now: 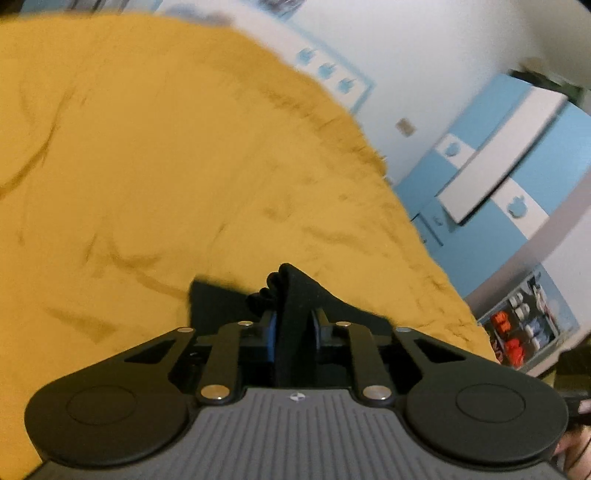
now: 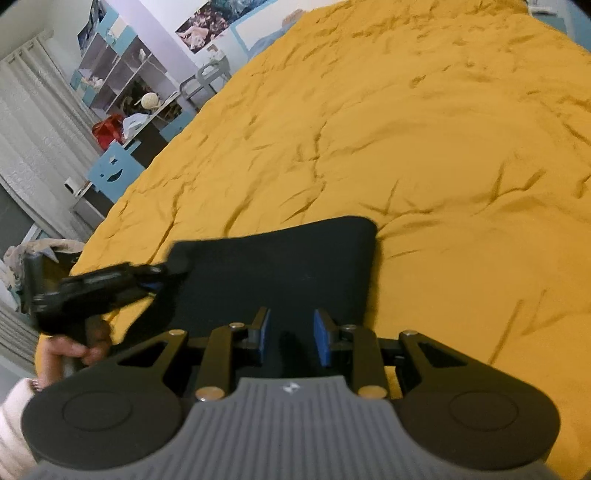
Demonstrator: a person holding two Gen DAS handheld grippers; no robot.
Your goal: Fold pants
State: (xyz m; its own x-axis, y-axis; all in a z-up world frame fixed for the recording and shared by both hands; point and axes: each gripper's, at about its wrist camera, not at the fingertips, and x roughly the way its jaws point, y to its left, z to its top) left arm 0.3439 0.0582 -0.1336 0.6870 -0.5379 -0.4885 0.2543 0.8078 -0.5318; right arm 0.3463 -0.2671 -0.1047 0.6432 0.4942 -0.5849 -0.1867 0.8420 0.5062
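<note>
Bed (image 2: pixel 424 122), yellow cover, wrinkled. Pants (image 2: pixel 280 266), black, folded panel lying flat just ahead of both tools, long axis crosswise. Left tool (image 1: pixel 293 314) clamped on a bunched edge; right tool (image 2: pixel 291 332) part-open over fabric, grip unclear. Near portion of pants hidden beneath tools.

A home bedroom, wide bed under a creased mustard bedspread (image 2: pixel 406 129), beside it blue-and-white cubby shelves (image 2: pixel 122 70) stocked with household oddments, pale curtain (image 2: pixel 33 122) beyond the shelves, posters (image 2: pixel 218 22) pinned on the wall past the bed.
</note>
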